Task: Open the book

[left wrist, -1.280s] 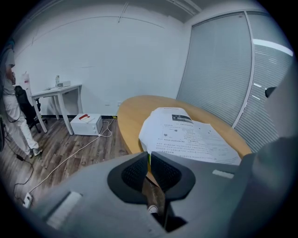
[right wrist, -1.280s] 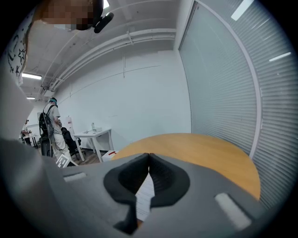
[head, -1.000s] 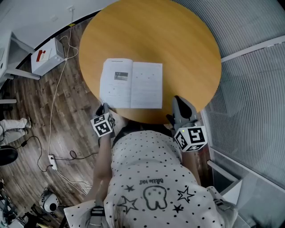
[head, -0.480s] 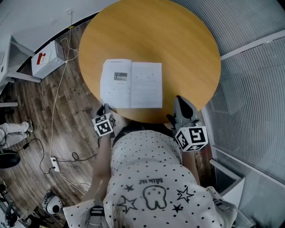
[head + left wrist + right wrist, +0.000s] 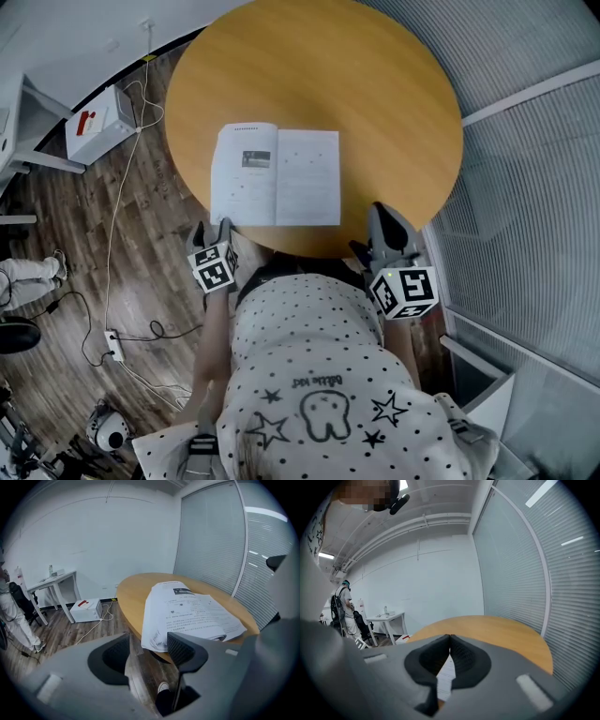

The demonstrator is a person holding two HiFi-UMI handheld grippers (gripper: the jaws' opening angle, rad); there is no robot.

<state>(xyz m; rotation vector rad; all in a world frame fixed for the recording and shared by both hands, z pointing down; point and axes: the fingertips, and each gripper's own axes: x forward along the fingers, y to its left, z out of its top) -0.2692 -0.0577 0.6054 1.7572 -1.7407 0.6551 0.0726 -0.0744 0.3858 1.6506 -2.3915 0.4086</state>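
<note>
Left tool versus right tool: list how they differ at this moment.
The left tool has its jaws apart, having just been opening, with nothing between them; the right tool has its jaws shut together. The left tool sits by the near left corner of the open book, off the rim of the table; the right tool reaches over that rim, right of the book. Both are empty, and neither touches the book.

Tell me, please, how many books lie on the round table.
1: the open book lies flat on the table, close to its near edge; no other shows, and none seems hidden.
</note>
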